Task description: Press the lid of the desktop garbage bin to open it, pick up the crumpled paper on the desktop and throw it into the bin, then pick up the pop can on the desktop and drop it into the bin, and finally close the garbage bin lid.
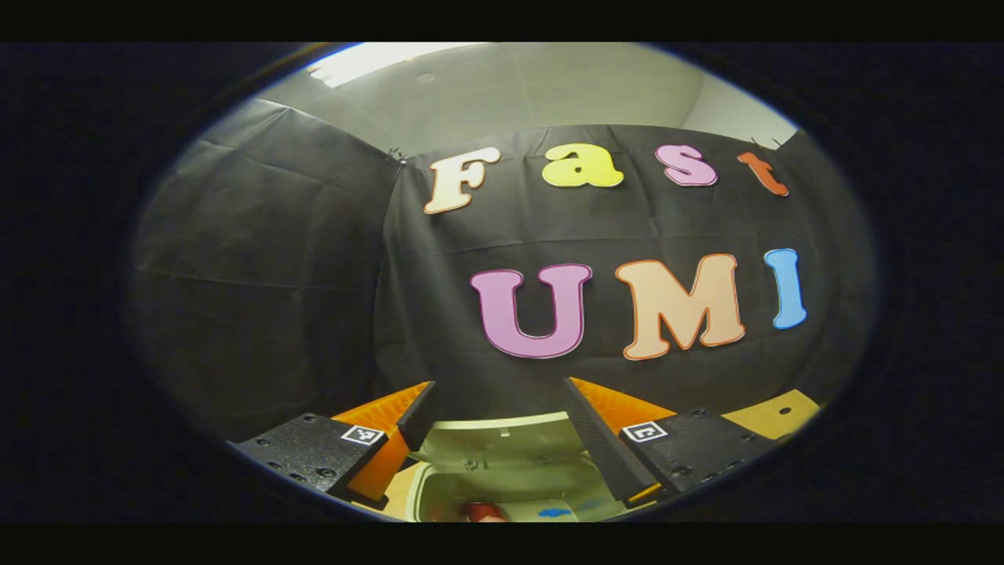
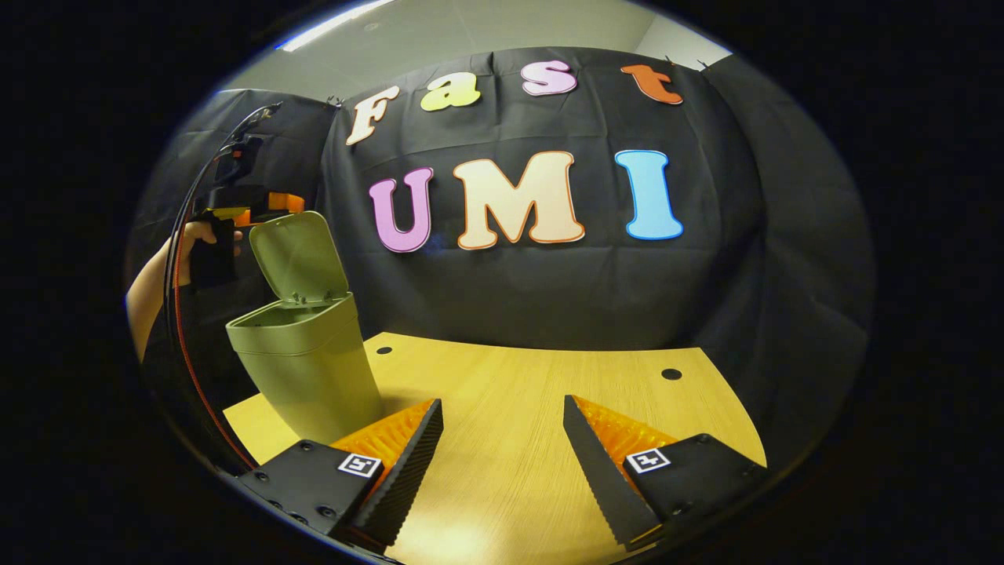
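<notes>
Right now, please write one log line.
bin: lid up | left gripper: open above bin | right gripper: open, empty

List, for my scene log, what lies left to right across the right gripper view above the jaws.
Person's hand holding the left gripper → garbage bin with its lid open → bare table → small dark hole.

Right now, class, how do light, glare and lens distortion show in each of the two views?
Left gripper view: a bright ceiling light flares at the top; the open bin below sits dim and cropped. Right gripper view: soft glare on the wooden table near the bottom; the fisheye bows the table's far edge and tilts the green bin and its raised lid.
</notes>
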The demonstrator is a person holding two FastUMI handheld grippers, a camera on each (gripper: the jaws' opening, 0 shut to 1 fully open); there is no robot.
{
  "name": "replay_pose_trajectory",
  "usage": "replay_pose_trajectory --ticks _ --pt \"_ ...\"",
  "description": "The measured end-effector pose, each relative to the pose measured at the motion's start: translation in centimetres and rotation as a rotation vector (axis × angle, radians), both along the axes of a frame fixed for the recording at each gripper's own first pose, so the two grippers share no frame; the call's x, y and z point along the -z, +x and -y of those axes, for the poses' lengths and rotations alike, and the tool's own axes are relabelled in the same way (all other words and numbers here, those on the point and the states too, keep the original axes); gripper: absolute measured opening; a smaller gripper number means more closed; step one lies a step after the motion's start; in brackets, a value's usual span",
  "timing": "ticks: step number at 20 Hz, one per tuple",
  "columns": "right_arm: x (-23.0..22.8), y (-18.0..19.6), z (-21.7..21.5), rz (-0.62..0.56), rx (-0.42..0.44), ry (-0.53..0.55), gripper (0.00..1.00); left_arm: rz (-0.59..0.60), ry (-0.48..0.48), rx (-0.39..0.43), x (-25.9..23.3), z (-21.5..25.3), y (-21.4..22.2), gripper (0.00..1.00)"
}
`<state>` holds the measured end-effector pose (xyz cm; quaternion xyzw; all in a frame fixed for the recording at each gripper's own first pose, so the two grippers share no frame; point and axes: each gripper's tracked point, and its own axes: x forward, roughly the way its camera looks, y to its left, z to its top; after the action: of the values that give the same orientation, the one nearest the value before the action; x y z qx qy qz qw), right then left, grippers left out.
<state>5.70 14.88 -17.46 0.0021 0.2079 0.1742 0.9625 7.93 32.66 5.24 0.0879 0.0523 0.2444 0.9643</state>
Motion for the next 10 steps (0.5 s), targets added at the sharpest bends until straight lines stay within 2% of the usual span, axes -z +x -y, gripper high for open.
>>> replay_pose_trajectory --ticks 10 --pt "0.5 0.1 -0.5 -0.014 -0.07 0.001 0.97 -0.107 -0.062 -0.024 5.6 2.3 -3.5 0.97"
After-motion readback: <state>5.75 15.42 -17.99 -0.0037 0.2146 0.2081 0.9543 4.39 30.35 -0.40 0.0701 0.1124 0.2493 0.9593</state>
